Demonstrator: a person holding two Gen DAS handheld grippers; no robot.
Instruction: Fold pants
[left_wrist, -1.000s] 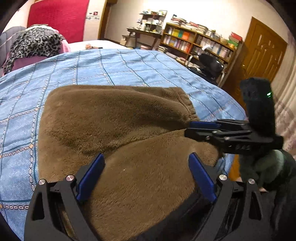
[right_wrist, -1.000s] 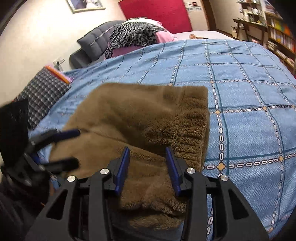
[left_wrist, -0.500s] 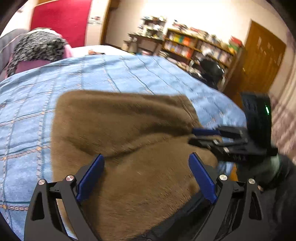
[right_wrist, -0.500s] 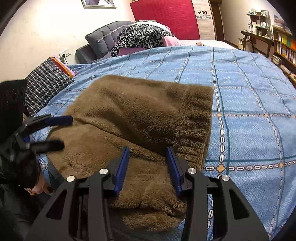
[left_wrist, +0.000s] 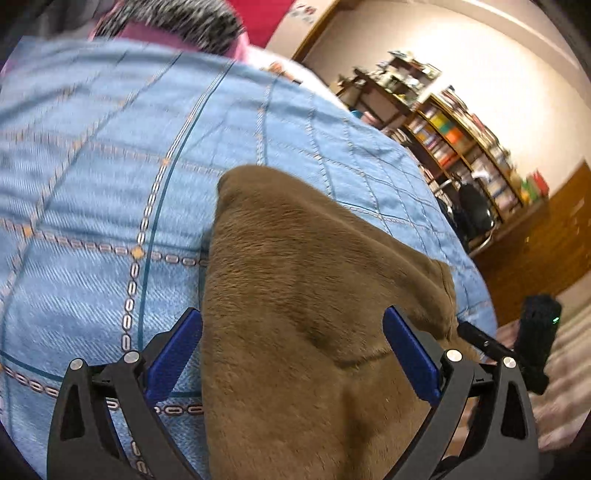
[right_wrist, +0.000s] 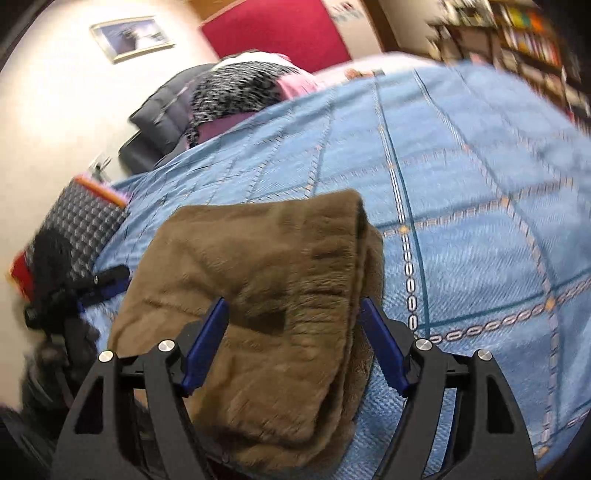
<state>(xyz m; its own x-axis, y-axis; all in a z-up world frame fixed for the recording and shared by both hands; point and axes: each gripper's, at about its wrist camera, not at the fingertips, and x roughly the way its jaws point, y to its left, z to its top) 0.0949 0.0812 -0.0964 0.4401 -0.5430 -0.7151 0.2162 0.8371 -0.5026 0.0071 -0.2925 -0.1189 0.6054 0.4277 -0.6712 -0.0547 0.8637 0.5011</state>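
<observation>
pants (left_wrist: 303, 295): folded on your blue bedspread (left_wrist: 92, 192), between both claws
left gripper (left_wrist: 291, 354): jaws opening wide, gripping nothing
right gripper (right_wrist: 295, 343): jaws opening, pants loose between

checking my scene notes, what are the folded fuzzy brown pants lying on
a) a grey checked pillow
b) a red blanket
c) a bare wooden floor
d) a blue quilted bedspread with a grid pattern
d: the folded fuzzy brown pants lie on the blue quilted bedspread with a grid pattern, which shows around them in both wrist views.
</observation>
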